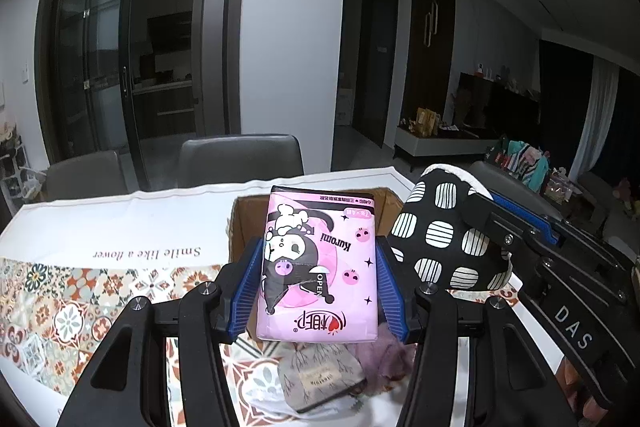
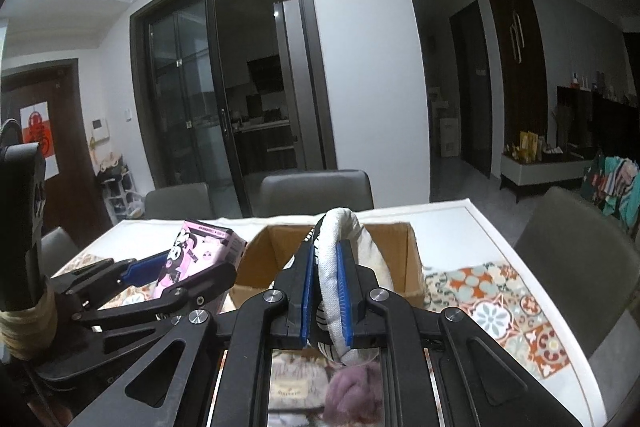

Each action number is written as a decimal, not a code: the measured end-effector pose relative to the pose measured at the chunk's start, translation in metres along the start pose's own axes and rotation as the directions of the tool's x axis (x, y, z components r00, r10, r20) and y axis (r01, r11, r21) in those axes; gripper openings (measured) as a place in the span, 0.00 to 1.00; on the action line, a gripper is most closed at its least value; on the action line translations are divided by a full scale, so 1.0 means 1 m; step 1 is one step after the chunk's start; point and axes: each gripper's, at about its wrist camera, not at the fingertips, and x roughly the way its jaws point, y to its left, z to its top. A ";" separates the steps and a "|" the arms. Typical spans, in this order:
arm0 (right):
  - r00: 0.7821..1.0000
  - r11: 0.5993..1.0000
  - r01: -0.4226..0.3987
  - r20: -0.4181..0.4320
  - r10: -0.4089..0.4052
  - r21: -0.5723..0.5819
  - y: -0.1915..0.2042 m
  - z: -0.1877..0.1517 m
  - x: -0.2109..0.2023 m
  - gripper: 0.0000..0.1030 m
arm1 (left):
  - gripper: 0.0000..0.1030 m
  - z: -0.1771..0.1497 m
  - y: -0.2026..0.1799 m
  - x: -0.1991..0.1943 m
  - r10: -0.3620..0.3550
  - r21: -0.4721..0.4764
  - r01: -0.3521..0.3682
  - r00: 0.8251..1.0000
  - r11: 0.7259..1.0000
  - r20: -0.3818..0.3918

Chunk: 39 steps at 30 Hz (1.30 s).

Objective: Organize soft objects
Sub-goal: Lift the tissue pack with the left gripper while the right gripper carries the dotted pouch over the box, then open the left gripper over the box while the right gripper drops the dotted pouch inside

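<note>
1. The desk (image 1: pixel 100 219) wears a tiled-pattern cloth, and an open cardboard box (image 2: pixel 412 255) stands on it.
2. Left hand-held gripper (image 1: pixel 318 281) is about half open, its blue pads clamping a pink Kuromi tissue pack (image 1: pixel 318 267), held above the desk in front of the box.
3. Right hand-held gripper (image 2: pixel 325 291) is almost shut, pinching the white rim of a black-and-white patterned slipper (image 1: pixel 444 235), raised near the box.
4. Below lie a small grey pouch (image 1: pixel 320 379) and a purple fluffy item (image 1: pixel 384 355).
</note>
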 end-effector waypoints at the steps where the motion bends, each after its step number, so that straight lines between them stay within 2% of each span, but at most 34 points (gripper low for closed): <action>1: 1.000 1.000 0.001 0.006 -0.001 -0.003 0.000 0.002 0.001 0.12 | 0.52 0.003 0.001 0.002 0.001 0.002 -0.001 1.000 1.000 0.004; 10: 1.000 1.000 -0.003 0.028 0.003 -0.015 -0.001 0.019 0.022 0.12 | 0.52 0.022 0.006 0.024 0.015 0.028 -0.016 1.000 0.999 0.022; 21: 1.000 1.000 -0.028 0.001 0.028 -0.002 -0.012 0.029 0.061 0.12 | 0.52 0.036 0.009 0.067 0.036 0.049 -0.036 0.999 0.998 -0.001; 31: 0.996 1.000 -0.025 -0.087 0.027 0.019 -0.027 0.019 0.104 0.12 | 0.52 0.029 0.012 0.117 0.057 0.066 -0.052 0.995 0.996 -0.077; 39: 0.985 1.000 -0.011 -0.170 0.015 0.027 -0.037 0.004 0.135 0.13 | 0.52 0.012 0.014 0.149 0.039 0.055 -0.030 0.985 0.998 -0.167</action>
